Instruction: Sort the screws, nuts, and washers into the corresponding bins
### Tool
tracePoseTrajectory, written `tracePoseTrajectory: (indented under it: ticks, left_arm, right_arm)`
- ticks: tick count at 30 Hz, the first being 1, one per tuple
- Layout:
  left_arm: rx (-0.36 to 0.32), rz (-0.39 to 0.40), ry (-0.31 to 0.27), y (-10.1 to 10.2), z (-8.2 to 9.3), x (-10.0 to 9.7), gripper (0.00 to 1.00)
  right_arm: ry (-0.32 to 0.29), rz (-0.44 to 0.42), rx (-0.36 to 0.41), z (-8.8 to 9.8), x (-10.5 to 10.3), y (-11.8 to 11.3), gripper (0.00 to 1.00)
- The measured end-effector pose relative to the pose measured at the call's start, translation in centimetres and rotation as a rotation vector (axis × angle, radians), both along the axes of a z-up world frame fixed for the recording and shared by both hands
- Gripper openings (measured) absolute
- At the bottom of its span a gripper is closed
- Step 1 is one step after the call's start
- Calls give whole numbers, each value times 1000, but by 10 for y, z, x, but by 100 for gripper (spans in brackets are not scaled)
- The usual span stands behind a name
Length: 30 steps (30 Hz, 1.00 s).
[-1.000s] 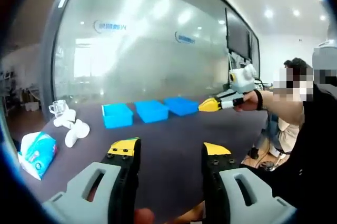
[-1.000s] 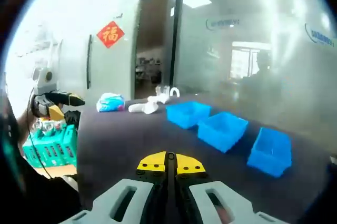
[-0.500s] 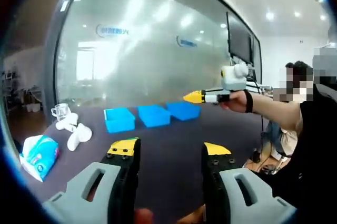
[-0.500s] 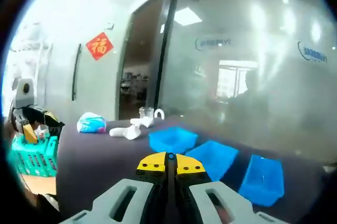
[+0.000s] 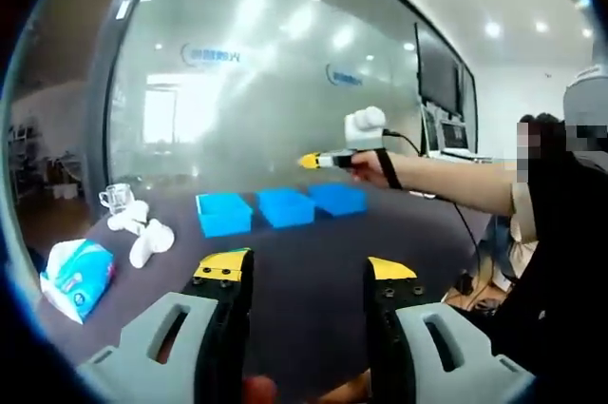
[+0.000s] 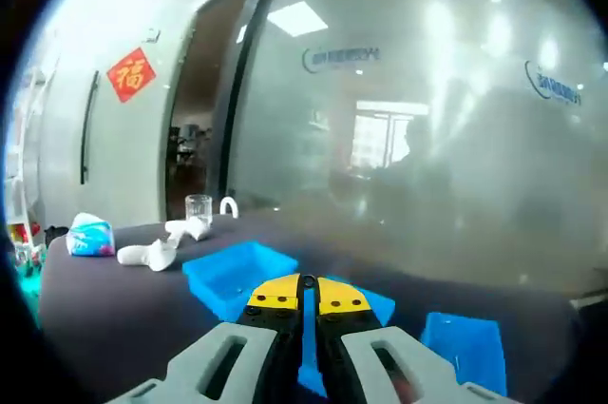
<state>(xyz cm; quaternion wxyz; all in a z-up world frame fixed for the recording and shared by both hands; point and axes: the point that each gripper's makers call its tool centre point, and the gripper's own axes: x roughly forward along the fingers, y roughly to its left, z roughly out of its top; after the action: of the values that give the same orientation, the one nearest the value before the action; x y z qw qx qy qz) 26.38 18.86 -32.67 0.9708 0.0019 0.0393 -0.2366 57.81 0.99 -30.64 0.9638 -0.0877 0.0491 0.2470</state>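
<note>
Three blue bins (image 5: 282, 207) stand in a row on the dark table (image 5: 304, 261) in the left gripper view. My left gripper (image 5: 304, 271) is open low over the table's near side, nothing between its jaws. My right gripper (image 5: 309, 161), held out on a person's arm, hovers above the bins with its yellow tips together. In the right gripper view, my right gripper (image 6: 304, 292) is shut with nothing visible in it, right above the bins: left bin (image 6: 233, 271), right bin (image 6: 461, 345). I can make out no loose screws, nuts or washers.
White cloth-like items (image 5: 142, 233) and a glass cup (image 5: 116, 198) sit at the table's far left, with a tissue pack (image 5: 76, 276) nearer. A frosted glass wall (image 5: 266, 109) runs behind the table. A person (image 5: 560, 233) stands at right.
My right gripper has swung left and forward, from beside the bins to above them; the bins now sit close under it in its view. My left gripper stays open and still.
</note>
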Motion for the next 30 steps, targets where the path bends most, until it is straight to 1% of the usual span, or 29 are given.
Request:
tracePoseTrajectory:
  ticks: [5, 8, 9, 10, 11, 12, 13, 15, 17, 19, 20, 23, 27, 30]
  left_arm:
    - [-10, 15, -5, 3, 2, 0, 44]
    - [-14, 21, -4, 4, 2, -1, 44]
    - [-15, 23, -3, 5, 1, -1, 44]
    - [-16, 25, -3, 5, 2, -1, 44]
    - [-16, 27, -4, 5, 2, -1, 44]
    - [-15, 28, -5, 5, 3, -1, 44]
    - [-17, 30, -6, 6, 4, -1, 44]
    - [-23, 35, -10, 6, 5, -1, 44]
    - [-20, 47, -8, 9, 4, 0, 44]
    - [-6, 59, -10, 11, 2, 1, 44]
    - [-5, 61, -9, 11, 2, 1, 44]
    - [-15, 66, -6, 15, 0, 1, 44]
    - [-27, 80, -12, 21, 0, 5, 44]
    - [-46, 92, -17, 23, 1, 12, 44]
  right_arm:
    - [24, -29, 3, -6, 20, 1, 2]
    - [34, -43, 13, -8, 26, 0, 2]
    - [30, -54, 7, -8, 31, 0, 2]
    - [26, -56, -18, -8, 34, 0, 2]
    - [26, -54, -10, -7, 34, 0, 2]
    - [44, -53, 36, -7, 34, 2, 2]
    - [59, -44, 48, -8, 35, 3, 2]
    - [54, -35, 10, -13, 37, 5, 4]
    - [37, -41, -51, -17, 35, 1, 6]
    - [20, -23, -52, -16, 26, 3, 22]
    - [24, -20, -49, -17, 23, 3, 27]
    - [24, 12, -49, -18, 2, 3, 29]
    - [8, 55, -49, -20, -32, -3, 34]
    - [-2, 80, -36, -17, -54, -10, 34]
